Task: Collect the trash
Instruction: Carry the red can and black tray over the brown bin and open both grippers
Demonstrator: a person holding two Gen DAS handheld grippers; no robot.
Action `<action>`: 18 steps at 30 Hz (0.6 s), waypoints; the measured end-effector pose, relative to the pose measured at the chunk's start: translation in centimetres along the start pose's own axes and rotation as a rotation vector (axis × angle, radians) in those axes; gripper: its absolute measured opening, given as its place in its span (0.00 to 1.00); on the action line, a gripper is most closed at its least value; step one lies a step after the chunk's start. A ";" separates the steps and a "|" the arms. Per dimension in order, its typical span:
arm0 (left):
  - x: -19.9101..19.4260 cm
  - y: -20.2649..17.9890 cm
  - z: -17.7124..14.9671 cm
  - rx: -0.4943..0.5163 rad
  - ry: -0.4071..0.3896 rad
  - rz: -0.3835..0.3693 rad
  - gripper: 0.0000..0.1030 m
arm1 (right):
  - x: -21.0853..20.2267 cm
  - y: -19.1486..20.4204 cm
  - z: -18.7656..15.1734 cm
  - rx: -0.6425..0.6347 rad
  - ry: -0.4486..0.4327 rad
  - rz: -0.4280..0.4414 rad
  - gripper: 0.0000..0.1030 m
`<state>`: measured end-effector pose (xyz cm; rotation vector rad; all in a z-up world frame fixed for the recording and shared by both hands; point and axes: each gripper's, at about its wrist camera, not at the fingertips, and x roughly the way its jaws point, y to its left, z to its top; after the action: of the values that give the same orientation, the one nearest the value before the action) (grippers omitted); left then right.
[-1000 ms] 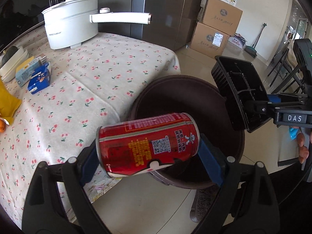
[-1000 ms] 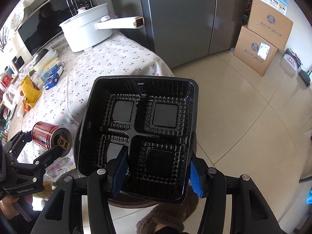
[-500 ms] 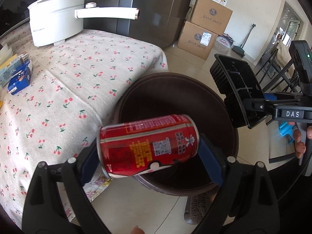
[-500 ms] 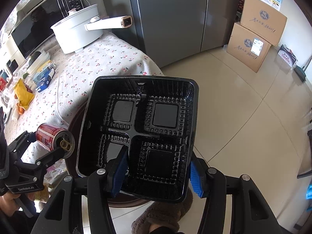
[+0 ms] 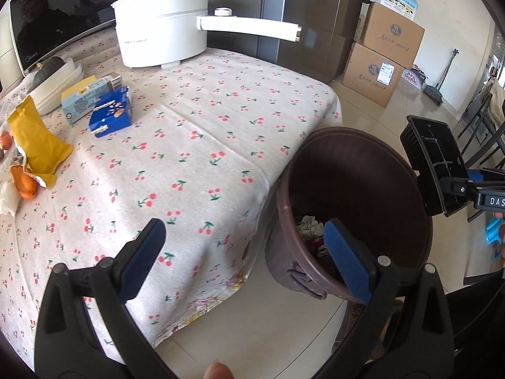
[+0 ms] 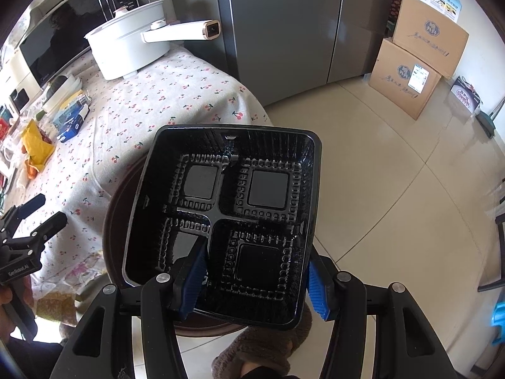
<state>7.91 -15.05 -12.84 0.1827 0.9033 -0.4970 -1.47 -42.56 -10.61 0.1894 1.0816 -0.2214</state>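
Observation:
My left gripper (image 5: 246,252) is open and empty, over the table corner beside the brown trash bin (image 5: 407,183). Crumpled trash and a bit of red (image 5: 311,227) lie at the bin's bottom. My right gripper (image 6: 255,281) is shut on a black compartment food tray (image 6: 230,208), held above the bin (image 6: 113,208). The tray also shows in the left wrist view (image 5: 435,161), right of the bin. The left gripper shows in the right wrist view (image 6: 41,211) at far left.
A cherry-print tablecloth (image 5: 195,145) covers the table. On it stand a white electric pot (image 5: 161,41), a blue packet (image 5: 110,113), a carton (image 5: 85,98) and a yellow bag (image 5: 38,139). Cardboard boxes (image 6: 416,60) stand by the wall. A slippered foot (image 6: 262,350) is below the tray.
The left gripper opened and the red can is gone from it; it swung back toward the table. The right gripper still holds the tray above the bin.

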 end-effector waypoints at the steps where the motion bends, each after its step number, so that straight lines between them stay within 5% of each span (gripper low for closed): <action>1: -0.1 0.3 0.0 -0.002 -0.001 0.008 0.97 | 0.0 0.1 0.1 -0.001 0.001 0.001 0.56; 6: -1.0 1.7 0.0 -0.028 -0.012 0.030 0.97 | 0.3 0.7 0.4 0.007 0.001 0.013 0.59; 10: -1.7 2.8 0.0 -0.052 -0.019 0.047 0.97 | 0.3 1.2 0.6 0.022 -0.004 0.030 0.77; 18: -2.7 4.5 0.1 -0.063 -0.033 0.090 0.97 | 0.5 3.1 1.2 -0.006 -0.004 0.037 0.80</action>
<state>8.80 -10.26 -10.92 0.1565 0.8739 -0.3860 0.63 -39.95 -10.35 0.2031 1.0735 -0.1857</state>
